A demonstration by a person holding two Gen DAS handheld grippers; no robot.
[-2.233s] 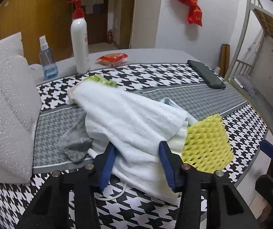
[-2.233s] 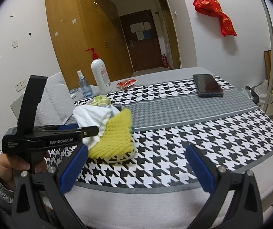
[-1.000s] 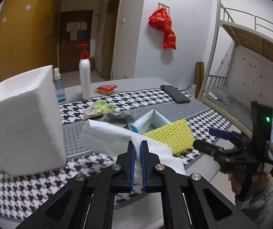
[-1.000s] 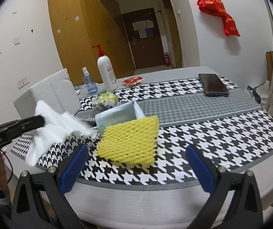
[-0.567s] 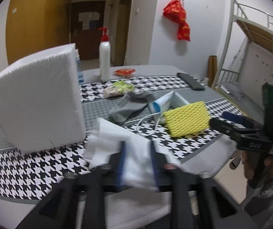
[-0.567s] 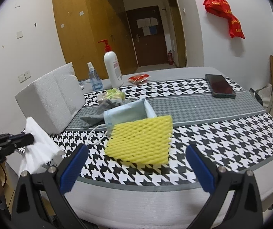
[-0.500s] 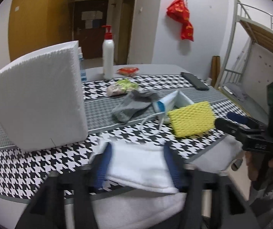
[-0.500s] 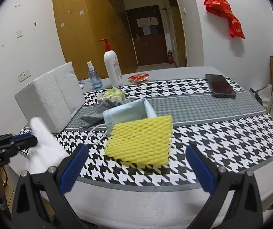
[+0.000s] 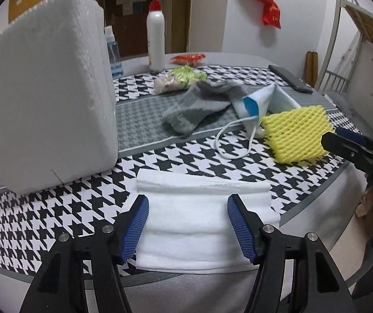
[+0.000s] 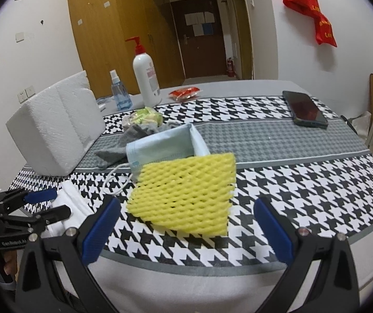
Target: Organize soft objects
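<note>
A folded white towel [image 9: 202,211] lies flat at the table's near edge, in front of a white foam block [image 9: 43,104]. My left gripper [image 9: 187,224] is open with its jaws on either side of the towel, not clamping it. A yellow foam net [image 10: 183,190] lies in front of my right gripper [image 10: 186,229], which is open and empty just short of it. Behind the net lie a light blue face mask [image 10: 165,146] and a grey sock [image 10: 123,146]. The left gripper also shows in the right wrist view [image 10: 48,203] at the left edge.
A pump bottle [image 10: 146,78], a blue spray bottle [image 10: 120,94], a red packet [image 10: 185,92] and a green-wrapped bundle [image 10: 144,116] stand at the back of the houndstooth cloth. A black phone [image 10: 305,110] lies at the right. A bunk bed frame [image 9: 363,39] stands beyond the table.
My left gripper carried the white towel off the pile to the table's near edge beside the foam block, laid it flat and opened. The right gripper stayed open, closing in slightly on the yellow net.
</note>
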